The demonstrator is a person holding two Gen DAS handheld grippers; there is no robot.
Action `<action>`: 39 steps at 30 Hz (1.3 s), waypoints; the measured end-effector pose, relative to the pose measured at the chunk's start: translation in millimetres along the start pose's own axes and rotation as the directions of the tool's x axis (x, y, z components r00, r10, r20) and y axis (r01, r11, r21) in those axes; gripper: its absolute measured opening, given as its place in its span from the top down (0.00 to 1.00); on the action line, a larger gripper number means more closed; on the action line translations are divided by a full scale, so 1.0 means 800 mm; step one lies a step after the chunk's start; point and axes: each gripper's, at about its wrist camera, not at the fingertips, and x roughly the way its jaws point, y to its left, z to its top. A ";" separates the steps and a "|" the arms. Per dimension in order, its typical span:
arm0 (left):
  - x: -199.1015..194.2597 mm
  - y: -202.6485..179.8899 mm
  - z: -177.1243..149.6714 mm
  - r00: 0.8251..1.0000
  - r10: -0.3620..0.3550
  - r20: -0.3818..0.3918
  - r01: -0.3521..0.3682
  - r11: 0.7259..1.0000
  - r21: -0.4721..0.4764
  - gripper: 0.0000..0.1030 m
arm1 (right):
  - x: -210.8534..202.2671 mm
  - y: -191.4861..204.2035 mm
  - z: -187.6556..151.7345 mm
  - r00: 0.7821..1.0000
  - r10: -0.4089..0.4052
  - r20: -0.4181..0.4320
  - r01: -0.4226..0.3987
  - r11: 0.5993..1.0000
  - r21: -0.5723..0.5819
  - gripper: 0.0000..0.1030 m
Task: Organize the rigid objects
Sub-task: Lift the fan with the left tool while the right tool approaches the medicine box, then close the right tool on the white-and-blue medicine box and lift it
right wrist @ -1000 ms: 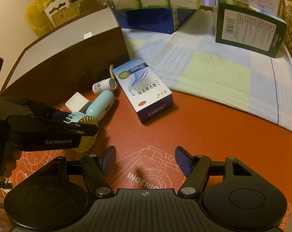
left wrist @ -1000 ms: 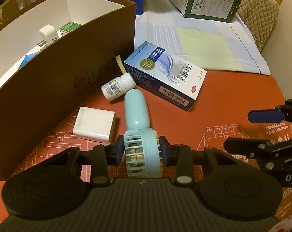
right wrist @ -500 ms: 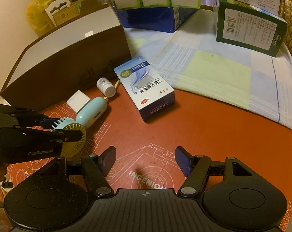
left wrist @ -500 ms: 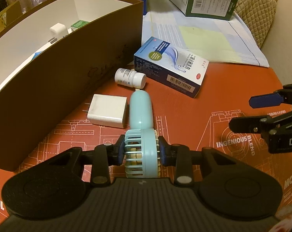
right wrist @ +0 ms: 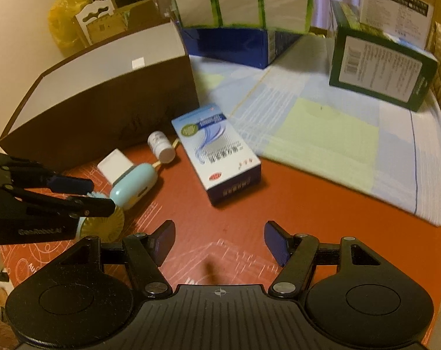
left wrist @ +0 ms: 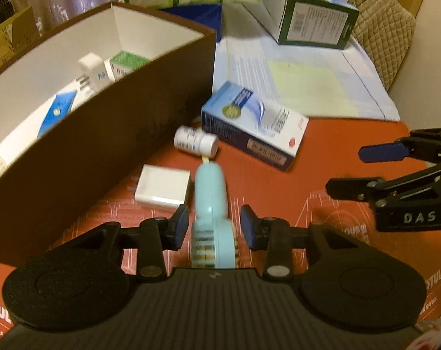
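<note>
A light blue handheld fan [left wrist: 210,204] lies on the red table between the fingers of my left gripper [left wrist: 214,227], whose jaws stand open with gaps on both sides of the fan head. The fan also shows in the right wrist view [right wrist: 133,183]. A white pill bottle [left wrist: 195,141], a white charger block [left wrist: 162,191] and a blue-and-white medicine box [left wrist: 254,125] lie just beyond it. A brown open box [left wrist: 103,134] at left holds several items. My right gripper [right wrist: 219,240] is open and empty above the red table.
A checked cloth [right wrist: 322,134] covers the far table. On it stand a green carton [right wrist: 381,70] and a blue box [right wrist: 235,43] with a wrapped pack on top. A quilted chair back [left wrist: 383,29] is at far right.
My left gripper has opened and let go of the fan, which now lies on the table. The view has drawn back and up a little. The right gripper stays open.
</note>
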 end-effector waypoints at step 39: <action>0.054 0.027 0.057 0.999 0.035 -0.030 -0.036 0.999 -0.040 0.67 | 0.102 0.006 0.063 1.000 0.008 -0.011 -0.011 0.962 -0.274 0.38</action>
